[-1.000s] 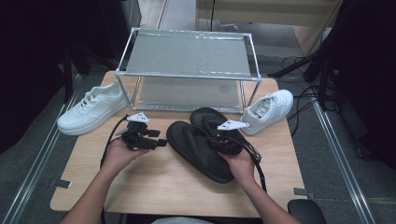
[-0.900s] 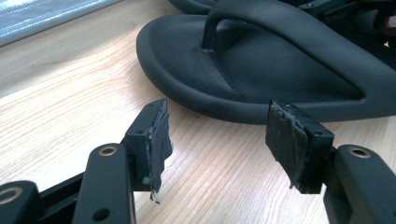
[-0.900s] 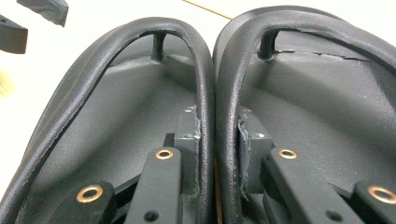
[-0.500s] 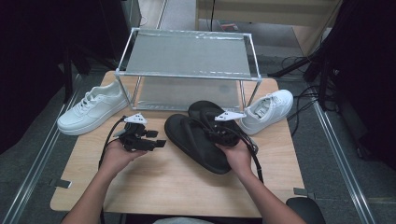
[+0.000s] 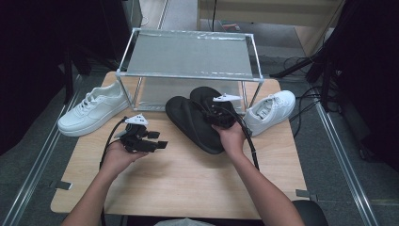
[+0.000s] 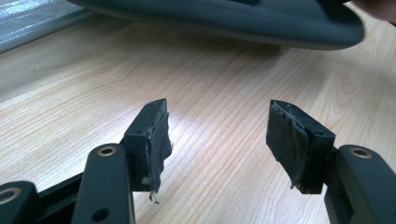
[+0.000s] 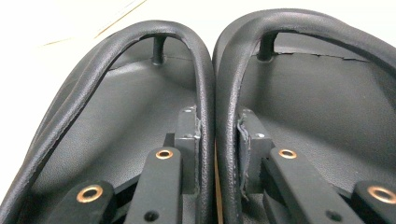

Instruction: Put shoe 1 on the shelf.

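A pair of black flip-flops (image 5: 190,120) lies side by side at the table's middle, toes toward the rack. My right gripper (image 5: 215,113) is shut on their two inner straps (image 7: 215,84), pinched together between its pads. In the right gripper view the footbeds (image 7: 121,102) lie to either side of the jaws. My left gripper (image 5: 158,140) is held just above the wooden table (image 5: 188,183), to the left of the flip-flops. It is open, with only bare wood between its pads (image 6: 154,140). The edge of one flip-flop sole (image 6: 233,21) runs across the top of the left gripper view.
A metal-framed rack (image 5: 188,52) with a grey top shelf stands at the back of the table. One white sneaker (image 5: 94,110) sits left of it and another white sneaker (image 5: 270,110) sits right of it. Cables trail from both grippers.
My right hand has carried the flip-flops away from me, toward the foot of the rack. The left hand has stayed where it was.
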### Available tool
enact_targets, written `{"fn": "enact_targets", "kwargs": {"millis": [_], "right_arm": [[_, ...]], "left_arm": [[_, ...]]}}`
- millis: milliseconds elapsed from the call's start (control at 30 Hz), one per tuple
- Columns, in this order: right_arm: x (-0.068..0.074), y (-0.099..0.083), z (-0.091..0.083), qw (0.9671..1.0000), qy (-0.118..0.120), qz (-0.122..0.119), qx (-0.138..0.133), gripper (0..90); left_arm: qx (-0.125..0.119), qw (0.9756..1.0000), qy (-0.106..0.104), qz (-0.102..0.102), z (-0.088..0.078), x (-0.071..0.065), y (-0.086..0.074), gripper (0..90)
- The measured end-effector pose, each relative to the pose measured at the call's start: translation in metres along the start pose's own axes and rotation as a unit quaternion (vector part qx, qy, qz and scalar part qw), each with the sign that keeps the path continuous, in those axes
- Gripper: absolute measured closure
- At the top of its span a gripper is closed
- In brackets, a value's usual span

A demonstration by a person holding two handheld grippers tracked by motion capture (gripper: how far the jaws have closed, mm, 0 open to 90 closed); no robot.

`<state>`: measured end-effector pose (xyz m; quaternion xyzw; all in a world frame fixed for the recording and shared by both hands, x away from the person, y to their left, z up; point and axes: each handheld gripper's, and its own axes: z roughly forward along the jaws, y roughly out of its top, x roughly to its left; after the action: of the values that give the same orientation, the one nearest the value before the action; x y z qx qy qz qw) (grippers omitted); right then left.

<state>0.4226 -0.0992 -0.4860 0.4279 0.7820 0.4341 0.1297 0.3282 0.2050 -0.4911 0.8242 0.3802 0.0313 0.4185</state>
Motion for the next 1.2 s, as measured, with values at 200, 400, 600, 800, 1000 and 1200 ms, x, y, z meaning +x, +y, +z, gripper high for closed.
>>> {"fn": "enact_targets", "kwargs": {"millis": [200,400,600,800,1000,1200], "right_arm": [[-0.001,0.007,0.026,0.9997,-0.023,-0.002,-0.001,74.8],[-0.005,0.015,0.046,0.9987,-0.049,0.009,-0.009,74.8],[-0.003,0.017,0.067,0.9982,-0.057,0.015,-0.008,74.7],[-0.001,0.018,0.075,0.9976,-0.064,0.019,-0.016,74.1],[0.0,0.02,0.075,0.9977,-0.064,0.015,-0.015,63.3],[0.0,0.021,0.07,0.9981,-0.056,0.02,-0.013,58.2]], "left_arm": [[0.006,0.9999,-0.006,0.011,0.005,-0.004,0.001,40.8],[0.006,0.9999,-0.012,0.01,0.006,-0.005,0.001,42.2],[0.006,0.9998,-0.014,0.013,0.008,-0.006,0.001,42.7],[0.007,0.9998,-0.015,0.009,0.008,-0.005,0.001,42.7],[0.007,0.9998,-0.016,0.01,0.008,-0.005,0.001,44.1],[0.005,0.9998,-0.017,0.008,0.007,-0.004,0.001,46.9]]}}
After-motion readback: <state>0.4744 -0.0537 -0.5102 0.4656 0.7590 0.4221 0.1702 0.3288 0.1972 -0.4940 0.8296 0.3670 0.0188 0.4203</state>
